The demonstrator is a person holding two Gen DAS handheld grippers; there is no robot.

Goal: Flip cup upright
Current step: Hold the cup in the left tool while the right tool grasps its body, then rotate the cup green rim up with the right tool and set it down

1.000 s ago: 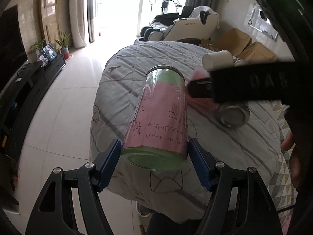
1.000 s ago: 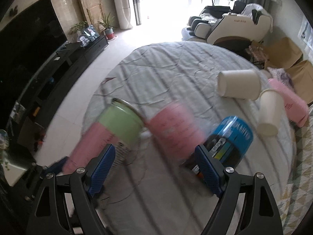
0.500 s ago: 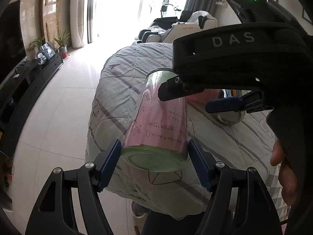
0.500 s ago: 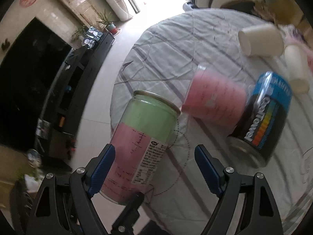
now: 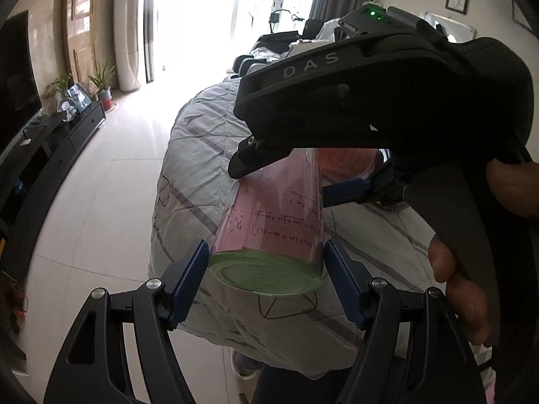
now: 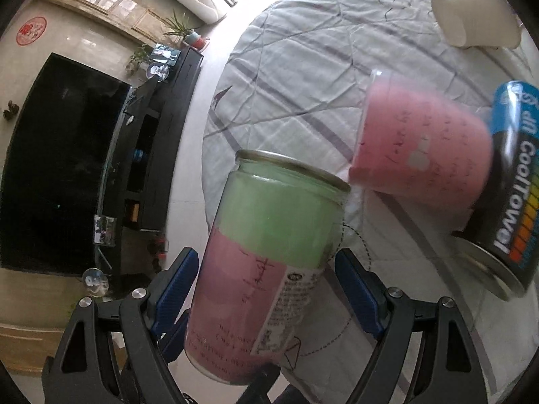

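A tall cup (image 5: 279, 222) wrapped in pink and green paper is held in the air over the near edge of the round table (image 5: 195, 155). My left gripper (image 5: 266, 269) is shut on its green base end. In the right wrist view the same cup (image 6: 269, 252) lies between the blue pads of my right gripper (image 6: 266, 272), which is open around its middle, with gaps on both sides. The cup's metal rim points away toward the table. The right gripper's black body (image 5: 387, 101) hides the cup's far end in the left wrist view.
On the grey quilted tablecloth (image 6: 303, 67) lie a pink cup (image 6: 424, 155), a blue and black CoolTowel can (image 6: 508, 185) and a white cup (image 6: 475, 17), all on their sides. A TV cabinet (image 6: 158, 134) stands on the tiled floor to the left.
My right gripper has come in from the right and now straddles the cup that the left gripper holds. The cup has stayed in the left gripper's grip, tilting slightly.
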